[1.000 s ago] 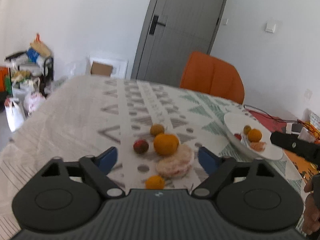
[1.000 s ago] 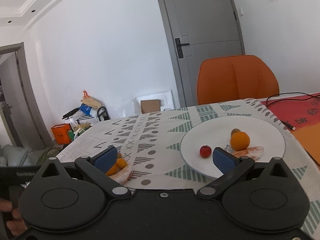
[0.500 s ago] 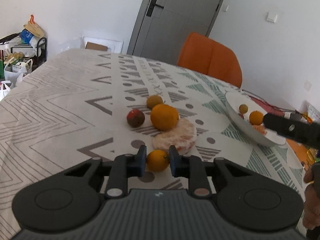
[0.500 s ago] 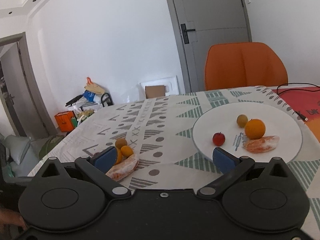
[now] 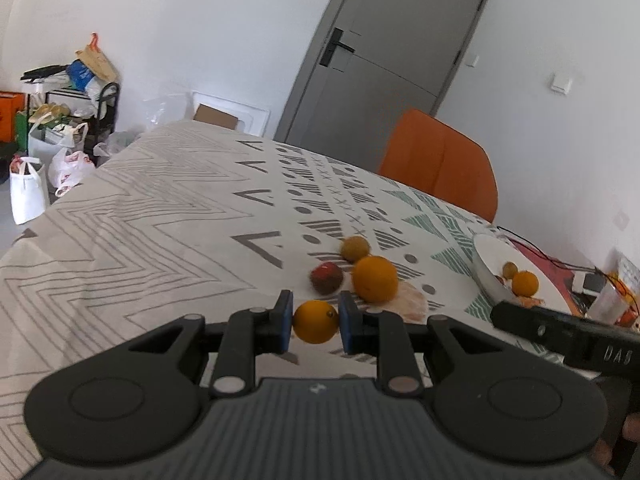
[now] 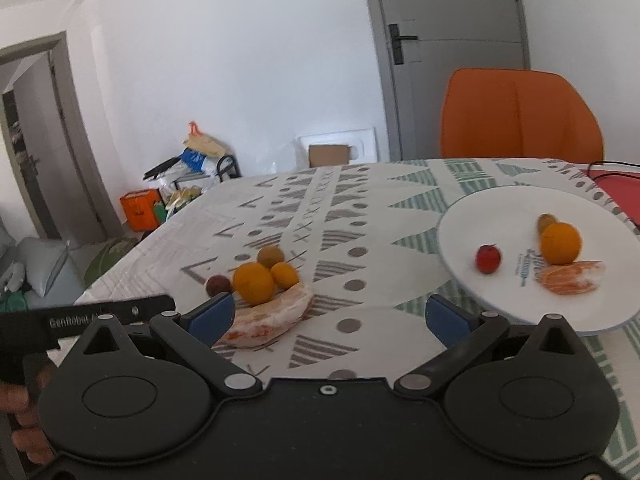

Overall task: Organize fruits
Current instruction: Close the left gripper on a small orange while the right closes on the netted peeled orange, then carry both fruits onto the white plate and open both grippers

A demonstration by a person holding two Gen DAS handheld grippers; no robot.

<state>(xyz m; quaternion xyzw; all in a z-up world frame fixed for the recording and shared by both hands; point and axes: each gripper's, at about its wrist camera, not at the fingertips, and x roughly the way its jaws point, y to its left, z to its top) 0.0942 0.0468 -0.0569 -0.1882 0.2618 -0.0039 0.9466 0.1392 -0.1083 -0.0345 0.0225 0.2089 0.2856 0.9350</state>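
Fruits are being sorted, and the change is in the left gripper (image 5: 315,322): a second ago its blue pads stood wide apart over the pile, and now they have closed onto a small round orange citrus (image 5: 315,321), which sits pinched between them and appears lifted just clear of the patterned tablecloth (image 5: 160,240). Beyond it the larger orange (image 5: 374,279), dark red fruit (image 5: 326,278), brownish-yellow fruit (image 5: 354,248) and peeled pinkish citrus segment (image 6: 272,316) remain on the cloth. The right gripper (image 6: 328,318) hangs with its jaws spread wide and empty, between the pile and the white round plate (image 6: 500,208), which already carries four fruits. I judge the pick made; carrying it to the plate comes next.
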